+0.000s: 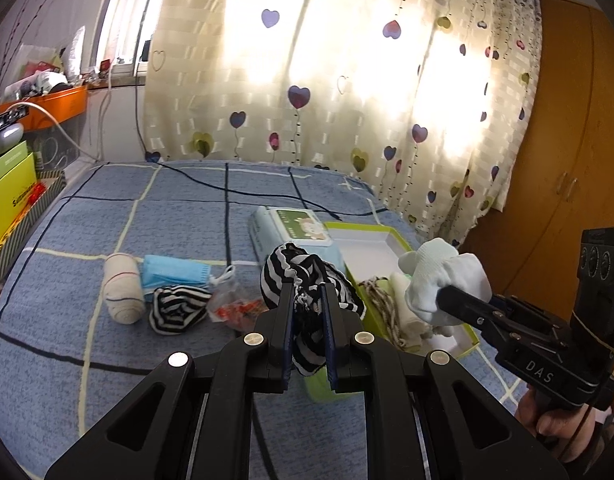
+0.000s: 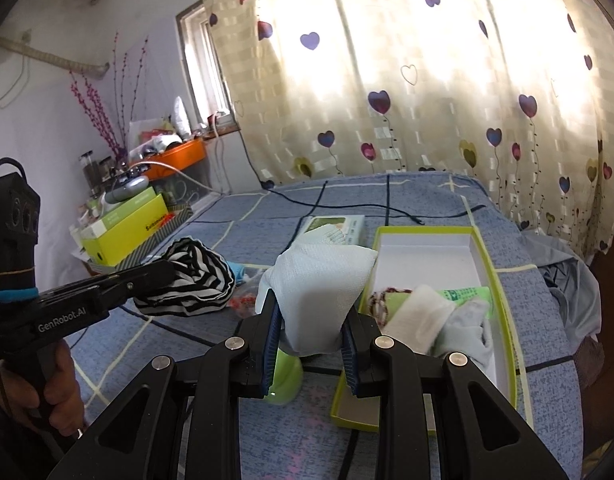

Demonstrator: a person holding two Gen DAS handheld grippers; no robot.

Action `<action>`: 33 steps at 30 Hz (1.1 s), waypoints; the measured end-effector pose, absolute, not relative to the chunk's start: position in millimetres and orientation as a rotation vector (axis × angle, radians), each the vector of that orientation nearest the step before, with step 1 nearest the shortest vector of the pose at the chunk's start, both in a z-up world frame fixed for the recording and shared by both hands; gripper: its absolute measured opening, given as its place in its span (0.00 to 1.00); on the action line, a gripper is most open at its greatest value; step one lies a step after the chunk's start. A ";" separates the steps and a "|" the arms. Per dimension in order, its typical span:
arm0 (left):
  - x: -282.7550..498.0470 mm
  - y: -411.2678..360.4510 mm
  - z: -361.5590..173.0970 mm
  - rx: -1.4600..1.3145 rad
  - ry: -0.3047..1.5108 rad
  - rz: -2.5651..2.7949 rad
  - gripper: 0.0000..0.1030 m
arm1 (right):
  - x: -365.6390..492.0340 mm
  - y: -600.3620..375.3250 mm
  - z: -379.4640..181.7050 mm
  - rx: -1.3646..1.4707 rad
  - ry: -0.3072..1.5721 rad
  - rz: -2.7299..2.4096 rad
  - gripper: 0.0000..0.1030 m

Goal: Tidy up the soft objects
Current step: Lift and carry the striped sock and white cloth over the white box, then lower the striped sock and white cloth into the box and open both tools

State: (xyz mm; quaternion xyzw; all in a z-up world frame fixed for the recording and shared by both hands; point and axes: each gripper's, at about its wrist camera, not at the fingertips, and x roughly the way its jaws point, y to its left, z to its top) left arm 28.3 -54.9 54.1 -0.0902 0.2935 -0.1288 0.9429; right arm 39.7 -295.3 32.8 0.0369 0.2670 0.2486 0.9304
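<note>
Left tool (image 1: 309, 312): clamped on striped cloth (image 1: 307, 280), lifted mid-frame | Right tool (image 2: 313, 340): clamped on white sock (image 2: 319, 280) beside green box (image 2: 503, 280) | Box partly filled | Left on bed (image 1: 147, 216): bandage roll (image 1: 123, 288), face mask (image 1: 175, 272), second striped cloth (image 1: 175, 308).

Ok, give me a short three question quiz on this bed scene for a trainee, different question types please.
1. True or false: the left tool grips a striped black-and-white cloth.
2. Multiple choice: what does the right tool hold? A) a blue face mask B) a pale white sock C) a rolled bandage
3. Fill the gap: the green-rimmed box on the blue bedspread is ____ (lidded or open-topped).

Key
1. True; a second striped piece lies on the bedspread.
2. B; the face mask and the rolled bandage lie on the bedspread.
3. Open-topped, with soft items already inside.
</note>
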 end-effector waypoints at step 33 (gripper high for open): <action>45.2 -160.3 33.5 -0.072 0.715 -0.474 0.13 | 41.6 -379.2 -0.6 0.127 0.624 0.390 0.25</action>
